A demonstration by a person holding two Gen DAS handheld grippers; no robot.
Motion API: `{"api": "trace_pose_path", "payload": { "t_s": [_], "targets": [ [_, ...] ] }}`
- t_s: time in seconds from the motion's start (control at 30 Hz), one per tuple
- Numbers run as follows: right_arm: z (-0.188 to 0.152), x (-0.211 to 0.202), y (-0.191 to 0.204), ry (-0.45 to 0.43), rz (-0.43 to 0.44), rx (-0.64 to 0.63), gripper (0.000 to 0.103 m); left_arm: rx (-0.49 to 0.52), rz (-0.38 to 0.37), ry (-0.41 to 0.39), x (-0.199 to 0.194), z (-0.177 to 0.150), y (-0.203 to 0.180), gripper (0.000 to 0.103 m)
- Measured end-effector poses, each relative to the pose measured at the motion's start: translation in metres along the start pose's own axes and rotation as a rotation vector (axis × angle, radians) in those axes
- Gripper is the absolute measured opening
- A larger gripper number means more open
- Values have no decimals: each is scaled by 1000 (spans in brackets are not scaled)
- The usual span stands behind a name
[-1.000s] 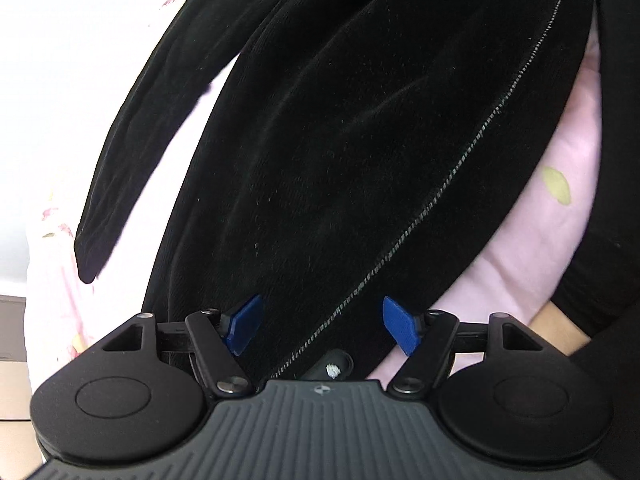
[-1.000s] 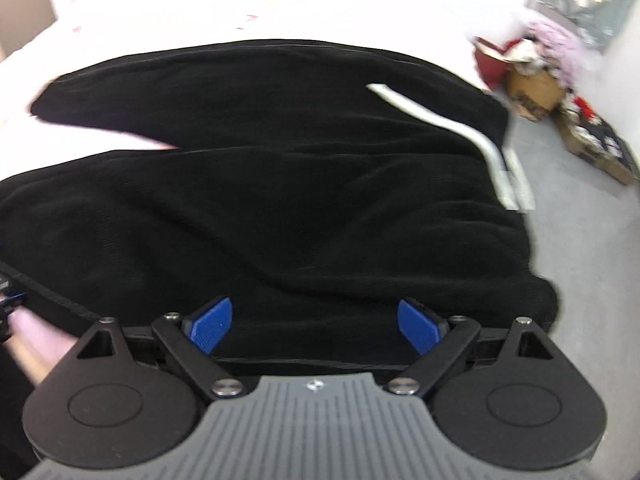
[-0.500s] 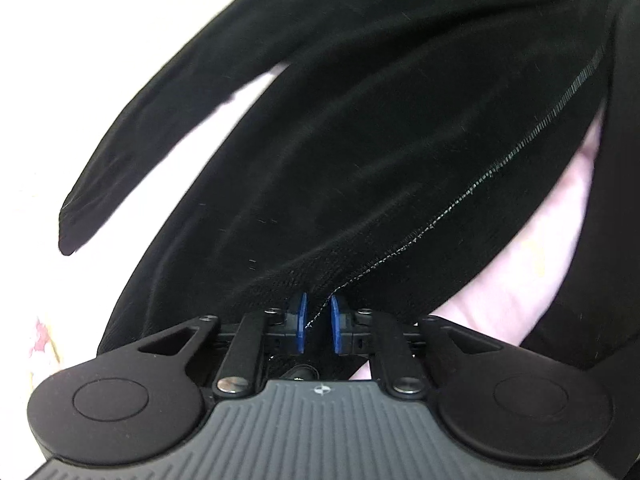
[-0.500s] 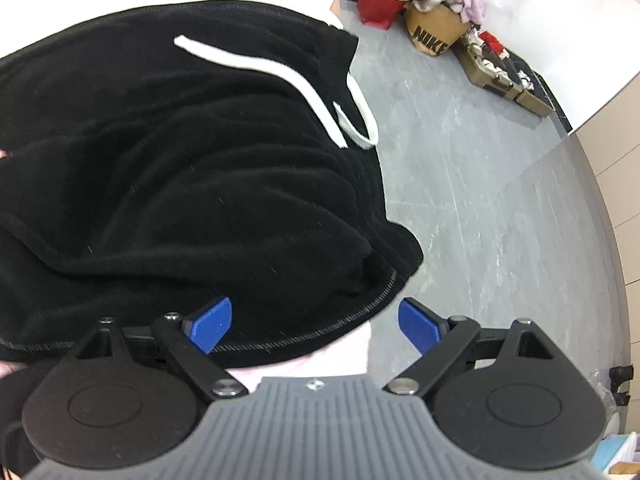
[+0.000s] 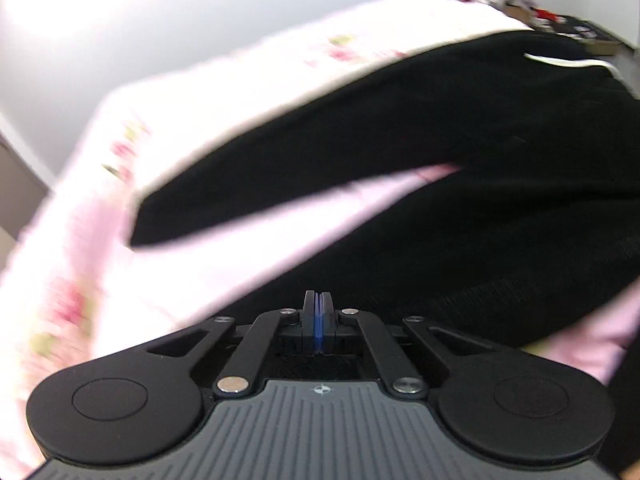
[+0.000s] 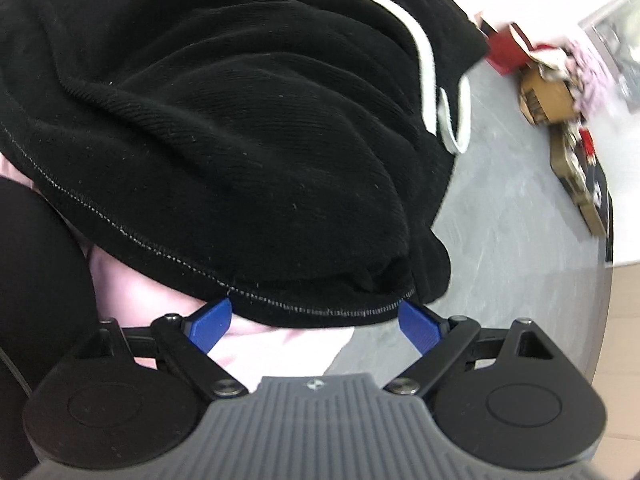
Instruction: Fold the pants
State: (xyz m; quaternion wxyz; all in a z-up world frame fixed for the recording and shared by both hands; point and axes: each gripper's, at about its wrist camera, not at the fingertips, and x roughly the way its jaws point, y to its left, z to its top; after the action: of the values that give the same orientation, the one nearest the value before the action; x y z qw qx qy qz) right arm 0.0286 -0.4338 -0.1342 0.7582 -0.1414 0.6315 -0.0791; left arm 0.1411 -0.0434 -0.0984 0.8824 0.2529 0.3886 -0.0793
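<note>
While the left gripper (image 5: pixel 319 312) has its blue pads pressed together, apparently pinching the hem just ahead, the right gripper (image 6: pixel 316 322) stands wide open astride the stitched edge of the black soft knit pants (image 6: pixel 248 140). Limp and light, they suit edge grips. Legs stretch away leftward across the pink floral bedsheet (image 5: pixel 168 120).

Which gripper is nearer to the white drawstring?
Right. The right gripper is open at the hem just below the drawstring; the left gripper sees the drawstring far across the pants.
</note>
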Motion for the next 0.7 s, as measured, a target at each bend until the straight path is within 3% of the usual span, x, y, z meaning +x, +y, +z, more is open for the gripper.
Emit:
{"api": "trace_pose_path", "payload": {
  "t_s": [0.1,0.13,0.2,0.23,0.27,0.33,0.47,0.7],
  "targets": [
    [0,6,0,-7,15,11,86,-52,-44,15,3,12,13,0],
    [0,5,-1,-13,23,20,80,-54,-54,21,5,15,16,0],
    [1,5,1,-16,66,37,60,13,-68,44,9,17,14,0],
    [5,0,2,-17,86,44,44,60,-90,61,8,14,8,4],
    [6,-3,6,-21,91,38,38,103,-111,65,8,10,4,11],
    [7,-8,14,-38,52,-2,33,195,-134,80,13,-1,-7,16],
    [7,-22,15,-90,27,18,20,323,-151,73,13,-26,-20,41],
    [38,-46,0,-218,-48,89,12,402,-214,95,15,-39,-23,54]
  ]
}}
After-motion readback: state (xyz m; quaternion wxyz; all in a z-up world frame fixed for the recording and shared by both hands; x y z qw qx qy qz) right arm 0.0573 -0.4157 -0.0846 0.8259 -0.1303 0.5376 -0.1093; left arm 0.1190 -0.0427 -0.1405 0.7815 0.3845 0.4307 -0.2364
